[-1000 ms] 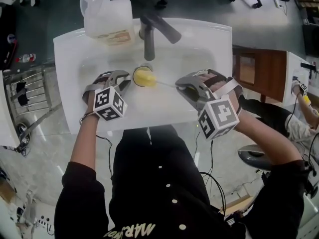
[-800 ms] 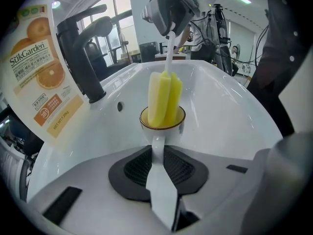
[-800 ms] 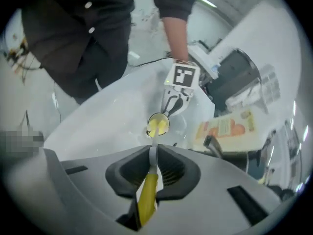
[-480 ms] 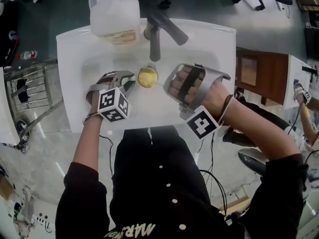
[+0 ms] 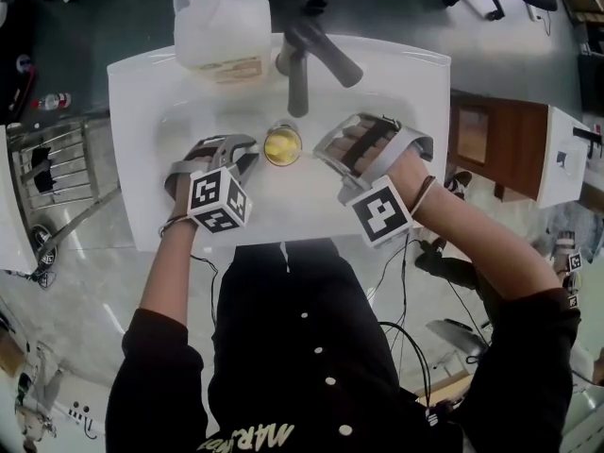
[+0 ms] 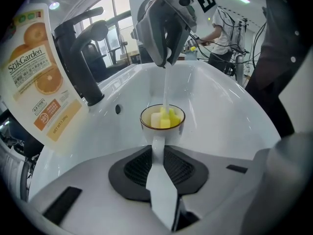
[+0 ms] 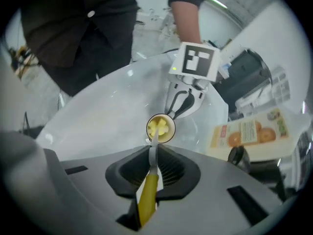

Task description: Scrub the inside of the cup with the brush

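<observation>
Below, a white rectangular sink basin (image 5: 132,111) fills the middle of the head view. A translucent plastic jug with an orange-fruit label (image 5: 222,26) stands on its far rim. Just beside the jug is a dark metal faucet (image 5: 307,59), its spout reaching out over the bowl.

Left gripper (image 5: 247,151): inside the bowl on the left, pointing steeply down. In its own view the jaws are clamped on a white tab at the cup's near side.

Right gripper (image 5: 326,149): opposite, at the right side of the bowl, also tilted steeply down. Its jaws are clenched on the brush handle.

Small round cup with pale walls and a dark rim (image 6: 168,130): upright on the basin floor between the two grippers, near the faucet base.

Brush with a yellow grip, pale thin shaft and yellow sponge head (image 7: 149,190): the shaft runs from the right jaws down over the rim. The head sits inside the cup and fills most of its opening.
</observation>
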A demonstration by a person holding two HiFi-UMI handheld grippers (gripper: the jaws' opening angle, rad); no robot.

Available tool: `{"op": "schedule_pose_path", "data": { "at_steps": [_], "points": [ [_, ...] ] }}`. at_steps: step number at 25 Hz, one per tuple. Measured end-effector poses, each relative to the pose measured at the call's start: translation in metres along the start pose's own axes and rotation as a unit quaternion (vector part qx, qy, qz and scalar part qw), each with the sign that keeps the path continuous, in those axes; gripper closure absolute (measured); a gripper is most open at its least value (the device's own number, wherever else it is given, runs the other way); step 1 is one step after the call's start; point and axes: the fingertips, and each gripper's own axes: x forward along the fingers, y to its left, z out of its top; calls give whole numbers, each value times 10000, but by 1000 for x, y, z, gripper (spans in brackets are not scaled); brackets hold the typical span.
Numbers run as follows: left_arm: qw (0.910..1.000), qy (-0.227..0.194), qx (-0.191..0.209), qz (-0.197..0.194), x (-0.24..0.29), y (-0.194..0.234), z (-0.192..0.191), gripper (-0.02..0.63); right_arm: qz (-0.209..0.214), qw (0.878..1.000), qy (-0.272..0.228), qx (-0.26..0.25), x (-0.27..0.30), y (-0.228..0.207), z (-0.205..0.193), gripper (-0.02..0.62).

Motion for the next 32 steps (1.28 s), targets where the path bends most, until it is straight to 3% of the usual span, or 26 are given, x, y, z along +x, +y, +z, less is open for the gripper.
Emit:
{"op": "schedule_pose_path", "data": {
  "at_steps": [2, 3, 4, 5, 6, 7, 9, 12, 13, 14, 15, 20, 22, 30, 32],
  "points": [
    [10000, 18, 24, -2, 0, 0, 0, 515, 293, 9936, -13, 1094, 1, 2, -7, 545],
    [10000, 28, 30, -3, 0, 0, 0, 515, 444, 9823, -70, 1820, 2, 4, -10, 545],
    [10000, 39, 32, -1, 0, 0, 0, 515, 598, 9629, -161, 2627, 3, 5, -13, 545],
    [10000, 51, 37, 3, 1, -1, 0, 517, 759, 9347, -278, 3462, 4, 6, -15, 545],
    [10000, 66, 48, 8, 1, -1, 0, 515, 923, 8977, -414, 4289, 5, 7, -17, 546],
    [9999, 84, 60, 15, 1, -2, -1, 515, 1082, 8527, -563, 5080, 5, 9, -18, 545],
    [9999, 105, 54, 25, 0, -3, -1, 515, 1345, 7424, -879, 6504, 6, 13, -20, 543],
    [9999, 92, -15, 41, 0, -4, -1, 515, 1576, 5428, -1326, 8142, 7, 19, -26, 541],
    [9999, 82, -33, 47, 0, -4, -1, 515, 1596, 4948, -1427, 8422, 6, 20, -28, 541],
    [10000, 74, -40, 49, 0, -3, 0, 515, 1582, 4731, -1486, 8539, 5, 21, -29, 541],
    [10000, 70, -38, 46, 1, -3, 1, 515, 1541, 4754, -1503, 8531, 4, 22, -29, 541],
    [9999, 97, -79, 4, 1, -3, -1, 515, 1341, 5569, -1363, 8083, -1, 24, -24, 544],
    [9999, 111, -119, -5, 1, -3, -2, 515, 1280, 5818, -1347, 7918, -4, 24, -24, 545],
    [9994, 199, -272, -72, 1, -5, -8, 515, 976, 6287, -1471, 7573, -27, 24, -25, 545],
    [9992, 236, -312, -66, 2, -5, -12, 515, 901, 6340, -1529, 7527, -33, 24, -26, 545]
  ]
}}
